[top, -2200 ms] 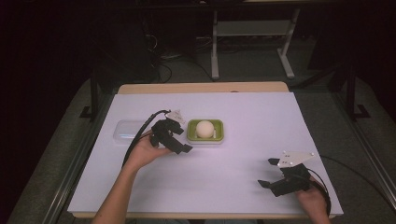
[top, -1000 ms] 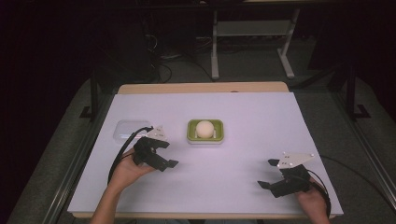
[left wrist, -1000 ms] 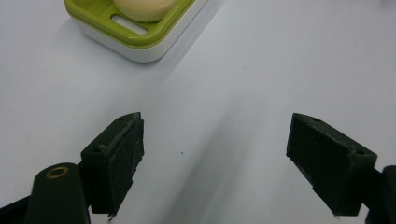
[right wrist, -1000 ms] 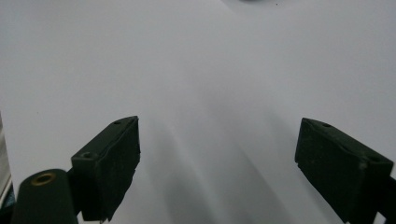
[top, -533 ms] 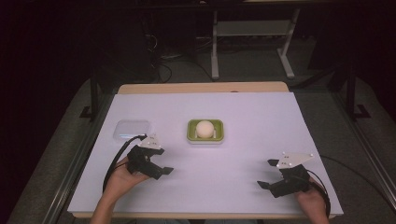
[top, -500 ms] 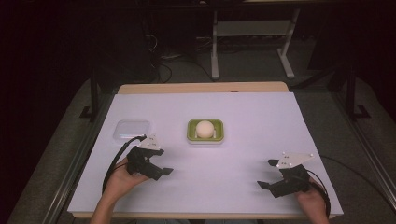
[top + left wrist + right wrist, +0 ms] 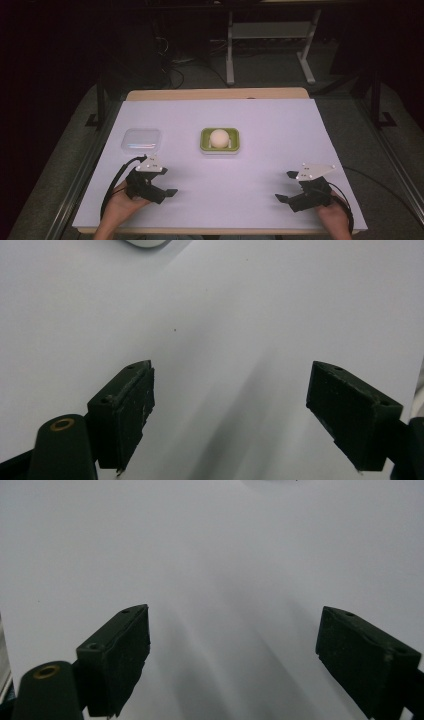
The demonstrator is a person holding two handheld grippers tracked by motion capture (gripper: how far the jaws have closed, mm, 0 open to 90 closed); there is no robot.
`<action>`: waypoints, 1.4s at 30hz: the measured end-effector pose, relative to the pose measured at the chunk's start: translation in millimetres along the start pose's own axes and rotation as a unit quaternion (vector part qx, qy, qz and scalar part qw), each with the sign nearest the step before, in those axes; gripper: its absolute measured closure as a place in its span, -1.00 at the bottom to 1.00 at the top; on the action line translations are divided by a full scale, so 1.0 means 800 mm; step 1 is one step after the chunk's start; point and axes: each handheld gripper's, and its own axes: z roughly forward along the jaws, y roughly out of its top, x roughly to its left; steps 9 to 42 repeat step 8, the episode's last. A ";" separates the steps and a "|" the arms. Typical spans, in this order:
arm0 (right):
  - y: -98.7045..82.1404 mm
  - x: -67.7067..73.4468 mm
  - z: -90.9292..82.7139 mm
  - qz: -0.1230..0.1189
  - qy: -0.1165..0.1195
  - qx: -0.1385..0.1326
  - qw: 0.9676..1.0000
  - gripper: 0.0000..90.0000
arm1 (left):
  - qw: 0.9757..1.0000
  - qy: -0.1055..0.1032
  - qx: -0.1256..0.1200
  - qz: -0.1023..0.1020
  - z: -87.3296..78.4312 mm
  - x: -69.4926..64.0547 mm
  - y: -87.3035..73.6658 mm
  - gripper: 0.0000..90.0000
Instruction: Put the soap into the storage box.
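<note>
— Where are the two grippers right now?

— Both sit low at the near edge of the white table point(image 7: 280, 125). The left gripper point(image 7: 167, 192) is in the person's left hand point(image 7: 120, 200), near the front left corner; the right gripper point(image 7: 286, 186) is at the front right, well apart from it.

— Is either one holding anything?

— No. Each has its jaws spread wide with only bare table between them; the left gripper view and the right gripper view both show that gap.

— And the things on the table?

— A green tray point(image 7: 221, 148) sits mid-table with a pale ball point(image 7: 218, 137) resting in it. A clear lidded box point(image 7: 142, 139) lies to its left, just beyond the left gripper, not touching it.
</note>
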 end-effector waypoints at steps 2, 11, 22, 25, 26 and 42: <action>-0.001 0.000 -0.001 0.001 -0.001 0.000 1.000 -0.70 | 1.000 0.003 0.001 -0.002 -0.002 -0.004 -0.008 -0.58; -0.003 0.001 -0.002 0.003 -0.002 0.001 1.000 -0.70 | 1.000 0.004 0.015 -0.010 -0.002 -0.007 -0.025 -0.58; -0.003 0.001 -0.002 0.003 -0.002 0.001 1.000 -0.70 | 1.000 0.004 0.015 -0.010 -0.002 -0.007 -0.025 -0.58; -0.003 0.001 -0.002 0.003 -0.002 0.001 1.000 -0.70 | 1.000 0.004 0.015 -0.010 -0.002 -0.007 -0.025 -0.58; -0.003 0.001 -0.002 0.003 -0.002 0.001 1.000 -0.70 | 1.000 0.004 0.015 -0.010 -0.002 -0.007 -0.025 -0.58; -0.003 0.001 -0.002 0.003 -0.002 0.001 1.000 -0.70 | 1.000 0.004 0.015 -0.010 -0.002 -0.007 -0.025 -0.58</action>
